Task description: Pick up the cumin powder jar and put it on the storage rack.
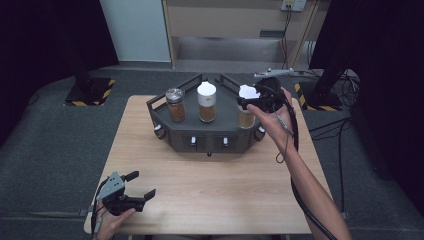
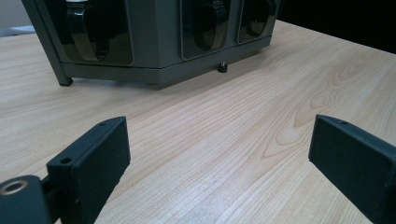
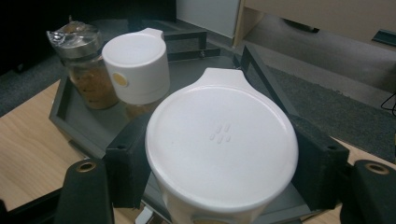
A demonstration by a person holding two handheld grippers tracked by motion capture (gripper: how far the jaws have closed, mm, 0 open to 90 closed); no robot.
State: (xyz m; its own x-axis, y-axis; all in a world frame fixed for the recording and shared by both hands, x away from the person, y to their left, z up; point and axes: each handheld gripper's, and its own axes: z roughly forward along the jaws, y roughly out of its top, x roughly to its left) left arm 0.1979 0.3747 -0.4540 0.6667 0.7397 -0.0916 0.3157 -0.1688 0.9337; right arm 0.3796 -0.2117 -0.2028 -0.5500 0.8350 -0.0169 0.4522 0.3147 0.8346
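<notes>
Right claw (image 3: 219, 172) is pinching the white-lidded jar (image 3: 222, 144) over the rack (image 1: 165, 117); next it probably needs a clean lift out. Left claw (image 2: 219, 163) sits spread on the tabletop (image 2: 233, 121).

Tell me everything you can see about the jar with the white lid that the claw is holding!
The jar is a clear container holding brown powder, topped by a wide white plastic cap with a small tab at its rim and tiny raised marks in the middle. It stands upright at the right end of the dark grey rack, beside two other spice jars. The right gripper is shut on its cap, one black pad pressing each side.
</notes>
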